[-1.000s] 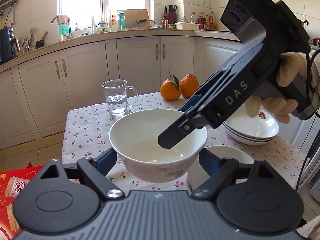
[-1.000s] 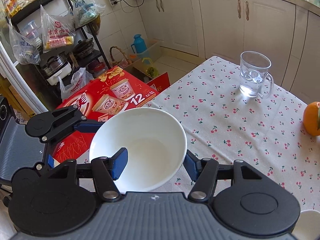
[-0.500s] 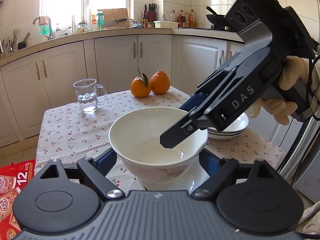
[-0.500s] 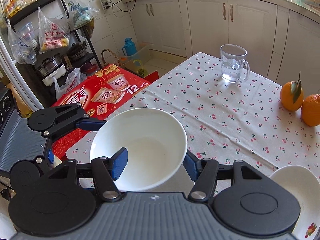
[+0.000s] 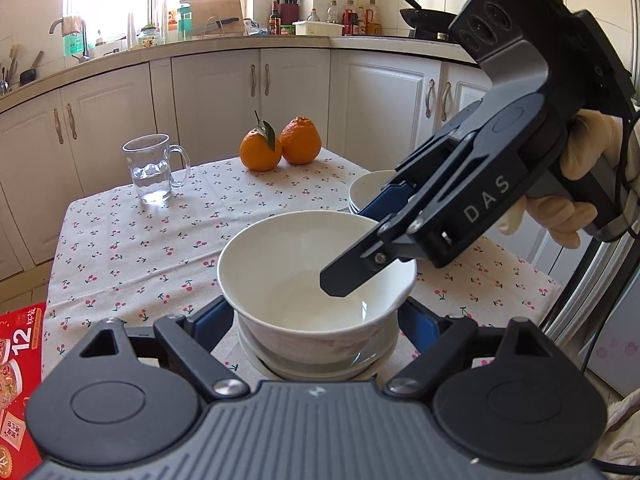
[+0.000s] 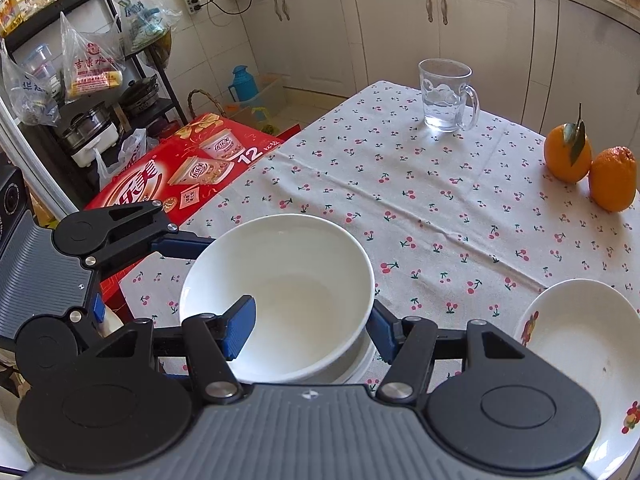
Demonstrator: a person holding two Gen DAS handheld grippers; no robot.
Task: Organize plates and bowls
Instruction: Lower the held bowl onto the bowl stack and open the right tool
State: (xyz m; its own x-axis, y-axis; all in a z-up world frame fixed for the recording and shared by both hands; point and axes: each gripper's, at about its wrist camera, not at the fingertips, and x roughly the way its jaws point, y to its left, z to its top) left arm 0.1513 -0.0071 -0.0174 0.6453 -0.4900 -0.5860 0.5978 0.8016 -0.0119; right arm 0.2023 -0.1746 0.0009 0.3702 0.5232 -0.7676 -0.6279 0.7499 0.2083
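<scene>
Lower left of the right wrist view: left gripper cradles the white bowl across its outer walls, steadying it. Centre: right gripper is clenched on the near rim, one pad inside, one outside. The bowl sits over a second bowl, apparently for nesting. Right edge: flowered plates, stacked.

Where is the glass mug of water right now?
The glass mug stands at the far left of the table in the left wrist view, left of the two oranges, beyond the white bowl.
</scene>
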